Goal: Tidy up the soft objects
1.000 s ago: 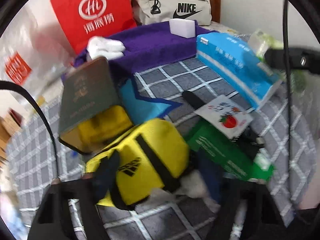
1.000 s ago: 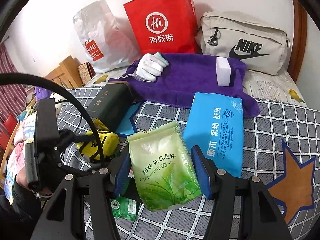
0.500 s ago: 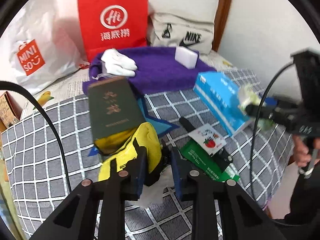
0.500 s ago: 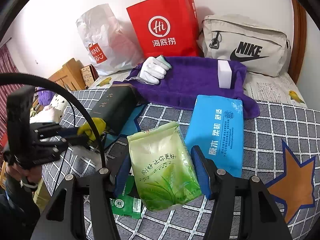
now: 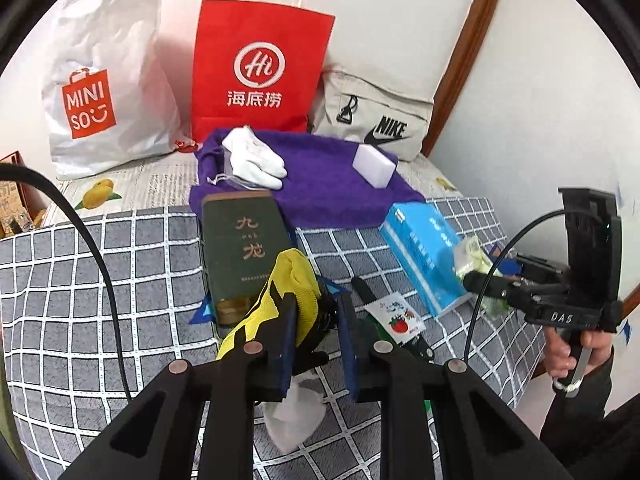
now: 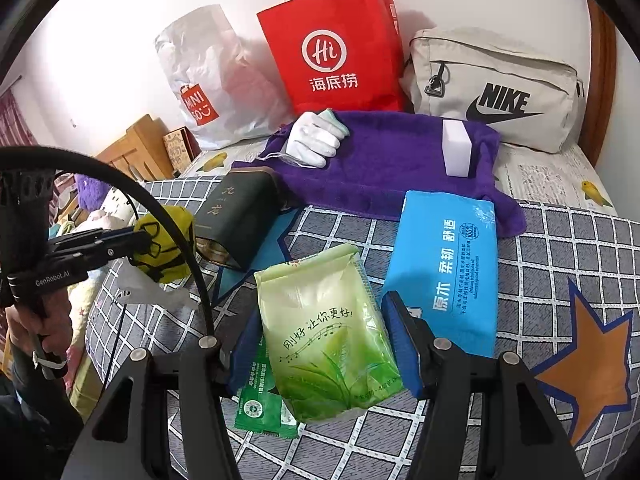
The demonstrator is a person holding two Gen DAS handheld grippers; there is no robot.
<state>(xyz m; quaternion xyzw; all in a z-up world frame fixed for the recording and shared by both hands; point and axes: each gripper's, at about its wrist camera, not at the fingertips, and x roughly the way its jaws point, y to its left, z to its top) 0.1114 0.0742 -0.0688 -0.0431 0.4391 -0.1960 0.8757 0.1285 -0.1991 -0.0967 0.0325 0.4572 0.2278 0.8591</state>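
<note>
"MINISO" is printed in white on an orange-red panel of the white plastic bag (image 5: 104,80). "Hi" in a circle, with 海底捞 beneath, is carried by the red paper bag (image 5: 260,68). "NIKE" with the swoosh is shown on the beige pouch (image 6: 496,88). 九龙 is stamped on the dark green box (image 5: 244,248). 原木 is read on the blue tissue pack (image 6: 448,272). "GenRobot.AI" is marked on the left gripper (image 6: 138,242), "DAS" on the right gripper (image 5: 470,280).

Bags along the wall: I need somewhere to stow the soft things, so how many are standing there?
3. A white Miniso bag on the left, a red paper bag in the middle, and a beige Nike bag on the right. More could be hidden behind them.
</note>
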